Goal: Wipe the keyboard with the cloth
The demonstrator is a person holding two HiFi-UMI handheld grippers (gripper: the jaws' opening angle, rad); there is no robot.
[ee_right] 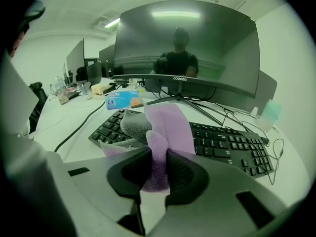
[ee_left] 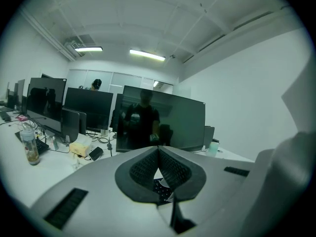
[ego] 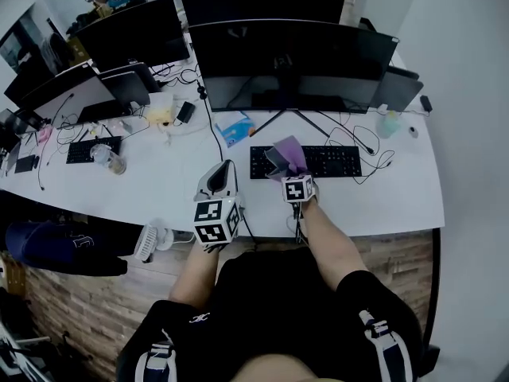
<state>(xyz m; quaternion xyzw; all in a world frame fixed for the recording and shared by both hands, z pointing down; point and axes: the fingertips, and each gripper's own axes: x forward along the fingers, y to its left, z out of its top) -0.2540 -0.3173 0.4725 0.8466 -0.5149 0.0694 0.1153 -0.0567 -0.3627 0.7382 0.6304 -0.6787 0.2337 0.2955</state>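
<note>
At frame centre, right hand-held gripper (ego: pixel 293 175) clamped on purple cloth (ego: pixel 286 153); keyboard (ego: pixel 330 161) just ahead, long axis stretching rightward. Left hand-held gripper (ego: pixel 220 183) closed, empty, farther left.

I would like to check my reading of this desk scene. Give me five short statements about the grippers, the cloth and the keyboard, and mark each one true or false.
1. The right gripper is shut on the purple cloth. True.
2. The left gripper holds a second cloth. False: its jaws are together with nothing between them.
3. The cloth lies spread flat on the keyboard. False: it stands bunched up in the right gripper's jaws, over the keyboard's left part.
4. The keyboard is black and lies in front of a dark monitor. True.
5. The blue packet lies to the right of the keyboard. False: in the head view it lies past the keyboard's left end, nearer the monitor.
</note>
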